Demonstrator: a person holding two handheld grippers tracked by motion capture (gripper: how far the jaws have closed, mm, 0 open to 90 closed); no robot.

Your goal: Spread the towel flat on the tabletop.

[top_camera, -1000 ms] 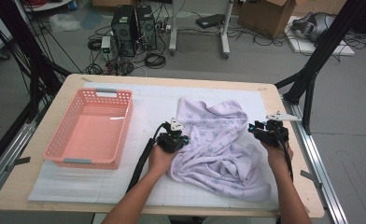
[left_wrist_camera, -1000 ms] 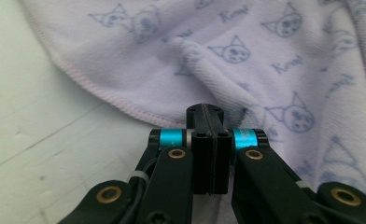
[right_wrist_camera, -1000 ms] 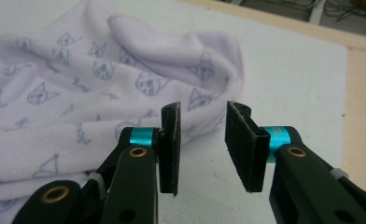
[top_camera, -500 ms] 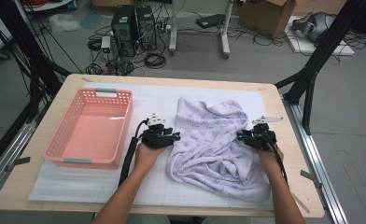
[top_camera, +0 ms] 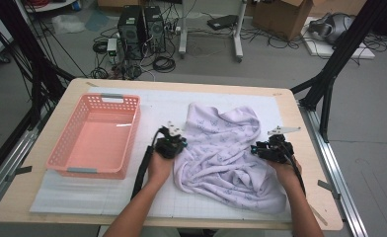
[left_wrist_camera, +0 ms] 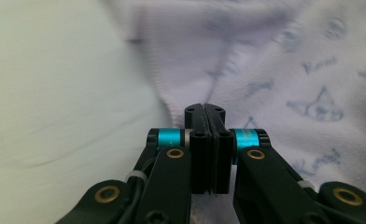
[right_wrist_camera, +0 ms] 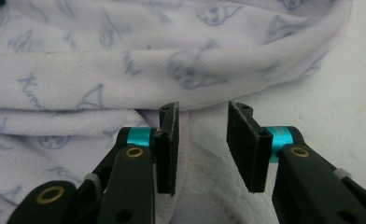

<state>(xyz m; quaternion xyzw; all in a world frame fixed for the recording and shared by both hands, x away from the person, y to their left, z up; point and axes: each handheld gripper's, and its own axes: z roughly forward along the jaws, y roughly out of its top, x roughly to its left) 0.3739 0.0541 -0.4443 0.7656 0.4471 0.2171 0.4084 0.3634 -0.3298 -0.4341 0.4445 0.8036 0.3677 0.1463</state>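
The table (top_camera: pixel 43 197) carries a pale lilac printed cloth (top_camera: pixel 226 153), crumpled right of centre, and a pink basket (top_camera: pixel 68 158) standing apart at the left. Against half a second ago the cloth's lower part lies more bunched, and both my hands sit a little nearer me. My left gripper (top_camera: pixel 174 144) rests at the cloth's left edge, jaws pressed together; whether any hem is caught I cannot tell. My right gripper (top_camera: pixel 269 149) is at the right edge, jaws parted over the hem, holding nothing.
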